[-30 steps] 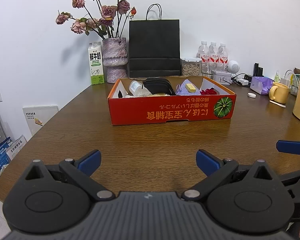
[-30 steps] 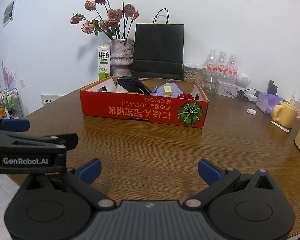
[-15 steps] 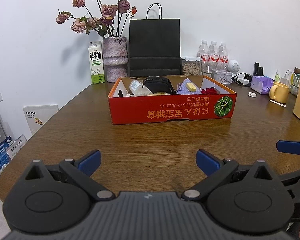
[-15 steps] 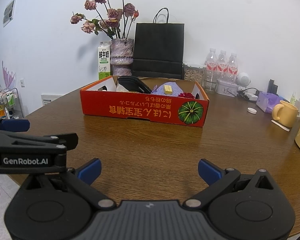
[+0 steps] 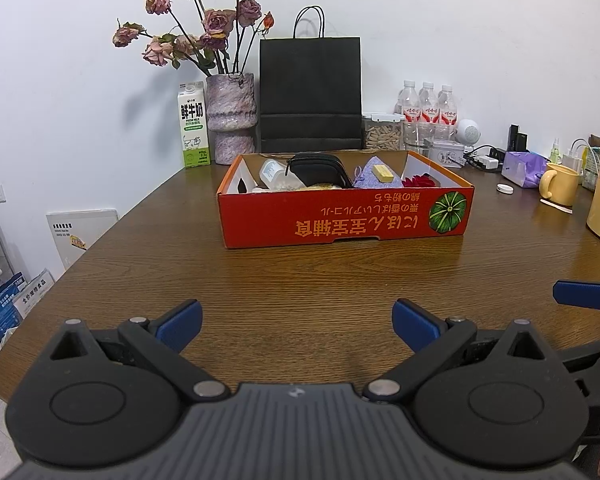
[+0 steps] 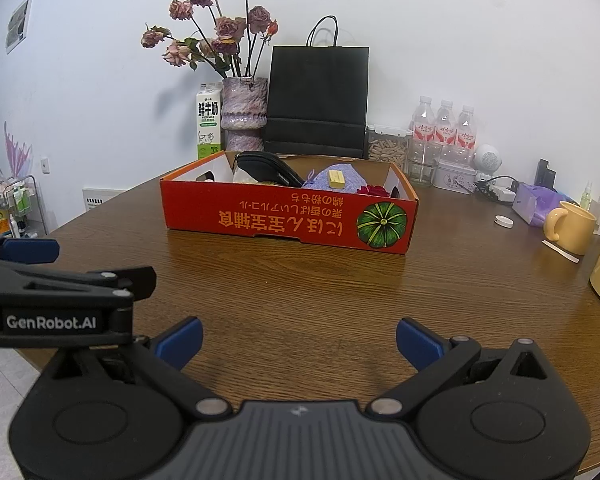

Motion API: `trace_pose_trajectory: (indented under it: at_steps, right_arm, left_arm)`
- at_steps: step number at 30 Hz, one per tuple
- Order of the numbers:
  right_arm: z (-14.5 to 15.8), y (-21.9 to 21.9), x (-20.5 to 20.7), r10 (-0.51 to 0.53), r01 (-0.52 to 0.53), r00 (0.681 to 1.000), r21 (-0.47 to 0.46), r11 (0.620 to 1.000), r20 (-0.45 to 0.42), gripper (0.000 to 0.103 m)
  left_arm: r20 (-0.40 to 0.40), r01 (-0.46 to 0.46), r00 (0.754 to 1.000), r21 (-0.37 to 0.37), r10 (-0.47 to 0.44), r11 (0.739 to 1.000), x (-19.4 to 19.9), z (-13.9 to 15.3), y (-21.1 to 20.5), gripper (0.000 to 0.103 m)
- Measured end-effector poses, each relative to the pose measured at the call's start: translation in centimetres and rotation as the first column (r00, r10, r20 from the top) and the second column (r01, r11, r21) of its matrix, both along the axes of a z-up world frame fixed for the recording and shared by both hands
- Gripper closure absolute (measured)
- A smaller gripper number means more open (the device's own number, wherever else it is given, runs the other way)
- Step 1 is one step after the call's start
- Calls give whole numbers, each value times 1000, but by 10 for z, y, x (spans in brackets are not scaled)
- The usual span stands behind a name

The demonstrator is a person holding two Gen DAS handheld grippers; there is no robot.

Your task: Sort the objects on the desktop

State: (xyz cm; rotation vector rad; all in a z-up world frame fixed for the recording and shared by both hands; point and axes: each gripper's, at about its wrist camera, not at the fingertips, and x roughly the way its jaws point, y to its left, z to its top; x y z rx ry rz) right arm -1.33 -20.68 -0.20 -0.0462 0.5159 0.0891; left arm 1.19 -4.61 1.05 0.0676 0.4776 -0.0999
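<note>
Both the left gripper [image 5: 296,320] and right gripper [image 6: 298,340] hover with fingers spread wide, empty, above the wooden table [image 5: 300,280], facing the red cardboard box [image 5: 342,220].

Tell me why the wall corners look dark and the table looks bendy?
Left wrist view: the fisheye lens darkens the corners and curves the table edge. Right wrist view: same bending; the flowers cast a soft grey shadow on the wall, and the box looks sharp.

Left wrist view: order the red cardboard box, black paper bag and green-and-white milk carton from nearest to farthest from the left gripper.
1. Red cardboard box, centre of table.
2. Green-and-white milk carton, back left.
3. Black paper bag, by the wall; too close to call with the carton.
</note>
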Motion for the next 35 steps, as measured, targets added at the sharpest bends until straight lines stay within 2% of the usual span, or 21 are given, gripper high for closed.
trace_pose_trajectory:
  at_steps: [35]
  right_arm:
    - [1,1,0,1,-1,1000,1,1000,1,0]
  left_arm:
    - [0,-5,1000,-1,5,1000,-1,1,0,0]
